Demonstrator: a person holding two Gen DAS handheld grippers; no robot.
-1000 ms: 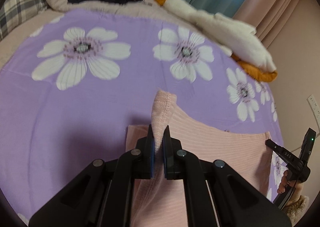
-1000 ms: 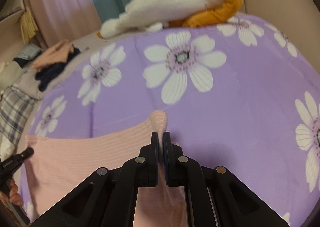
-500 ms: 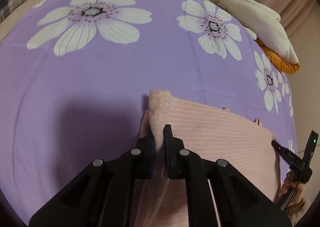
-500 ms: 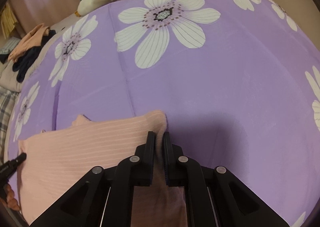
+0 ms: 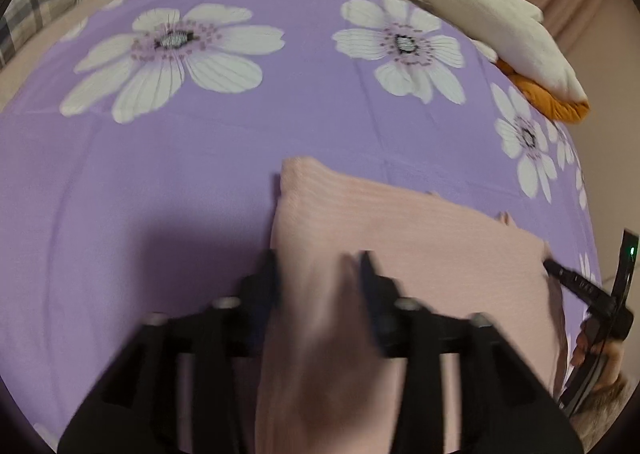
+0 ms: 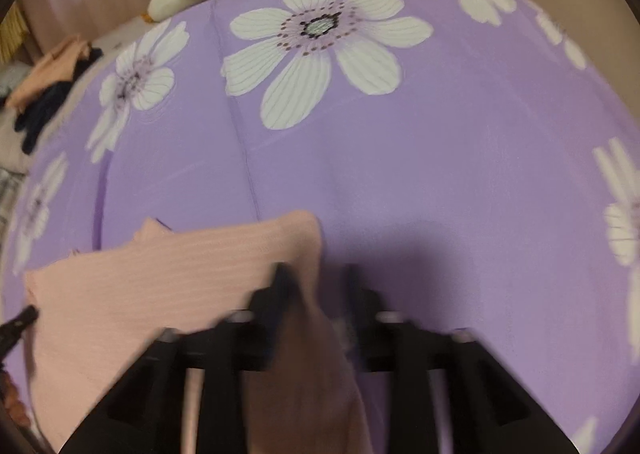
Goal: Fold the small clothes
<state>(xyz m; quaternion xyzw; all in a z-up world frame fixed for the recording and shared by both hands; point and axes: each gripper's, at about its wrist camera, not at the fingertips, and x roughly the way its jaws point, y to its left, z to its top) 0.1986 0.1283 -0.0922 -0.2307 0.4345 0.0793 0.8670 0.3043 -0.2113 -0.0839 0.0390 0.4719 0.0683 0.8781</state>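
A pink garment (image 5: 400,238) lies flat on the bed (image 5: 200,158), at 6 o'clock. Both the left tool (image 5: 318,274) and right tool (image 6: 316,286) are spread at its far corners, apparently releasing the fold.

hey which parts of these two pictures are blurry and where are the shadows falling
Left wrist view: the left tool and the pink garment beneath it are motion-smeared, the far purple flowered sheet sharper, with a dark shadow left of the tool. Right wrist view: the right tool is equally smeared, its shadow lying on the sheet ahead and to the right. Both views bow outward with dark fisheye corners.
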